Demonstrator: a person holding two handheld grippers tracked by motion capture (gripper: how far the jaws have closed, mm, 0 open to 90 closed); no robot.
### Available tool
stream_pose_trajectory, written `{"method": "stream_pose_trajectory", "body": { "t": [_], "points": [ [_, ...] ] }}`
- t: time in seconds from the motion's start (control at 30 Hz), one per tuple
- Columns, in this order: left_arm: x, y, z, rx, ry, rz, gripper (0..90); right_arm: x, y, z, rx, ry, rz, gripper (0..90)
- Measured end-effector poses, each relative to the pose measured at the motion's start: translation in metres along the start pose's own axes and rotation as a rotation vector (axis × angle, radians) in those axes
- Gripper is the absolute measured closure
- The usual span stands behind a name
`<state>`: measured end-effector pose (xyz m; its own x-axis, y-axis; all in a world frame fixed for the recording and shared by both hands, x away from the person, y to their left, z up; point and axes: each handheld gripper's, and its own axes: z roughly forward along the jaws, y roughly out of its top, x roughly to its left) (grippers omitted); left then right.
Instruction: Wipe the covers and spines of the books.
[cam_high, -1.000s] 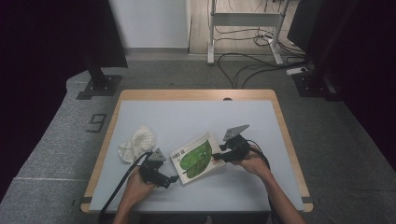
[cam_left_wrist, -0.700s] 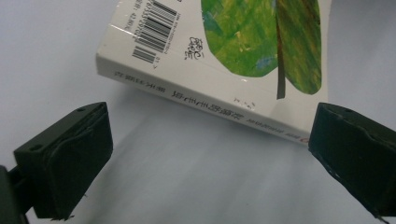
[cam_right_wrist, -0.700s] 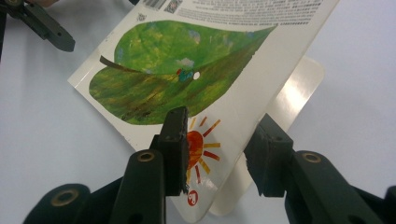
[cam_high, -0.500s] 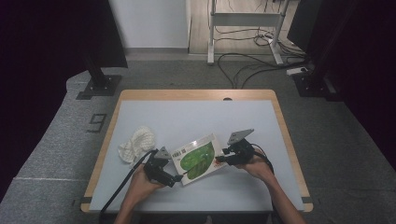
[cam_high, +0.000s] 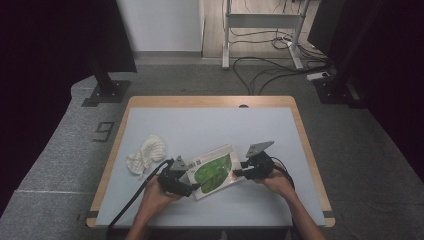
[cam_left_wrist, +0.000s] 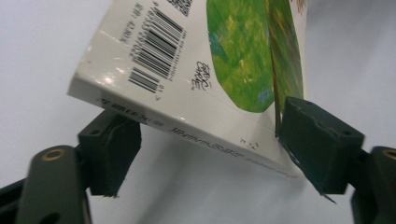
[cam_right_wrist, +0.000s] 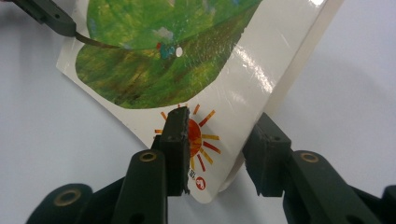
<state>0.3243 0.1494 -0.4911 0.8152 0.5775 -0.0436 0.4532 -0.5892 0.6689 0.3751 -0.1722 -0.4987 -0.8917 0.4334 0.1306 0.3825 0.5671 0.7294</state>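
Your right gripper (cam_high: 241, 171) clamps the lower right corner of the book (cam_high: 214, 171), which lies lower centre of the high view on the tabletop (cam_high: 210, 125). Your left gripper (cam_high: 186, 181) has just been narrowing around the book's spine corner, its pads not yet pressing. A white cloth (cam_high: 146, 154) sits left.

**Pale worktop, wooden rim**

The worktop (cam_high: 210, 122) has a light grey surface framed by a wood edge. Toward its left edge lies a crumpled white cloth (cam_high: 146, 154) — flat on the surface. Near the front edge, about midway along, sits a white book with a green leaf cover (cam_high: 214, 170) — one side raised off the surface.
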Motion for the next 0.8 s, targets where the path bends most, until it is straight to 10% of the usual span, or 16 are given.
{"method": "stream_pose_trajectory", "body": {
  "t": [0.5, 0.8],
  "points": [
    [0.008, 0.003, -0.008, -0.033, -0.035, -0.039, 37.4, -0.011, 0.012, 0.007, -0.006, -0.064, 0.085, 36.4],
    [0.017, 0.008, -0.016, -0.051, -0.039, -0.043, 48.0, -0.016, 0.019, 0.011, -0.049, -0.011, 0.155, 42.6]
  ]
}}
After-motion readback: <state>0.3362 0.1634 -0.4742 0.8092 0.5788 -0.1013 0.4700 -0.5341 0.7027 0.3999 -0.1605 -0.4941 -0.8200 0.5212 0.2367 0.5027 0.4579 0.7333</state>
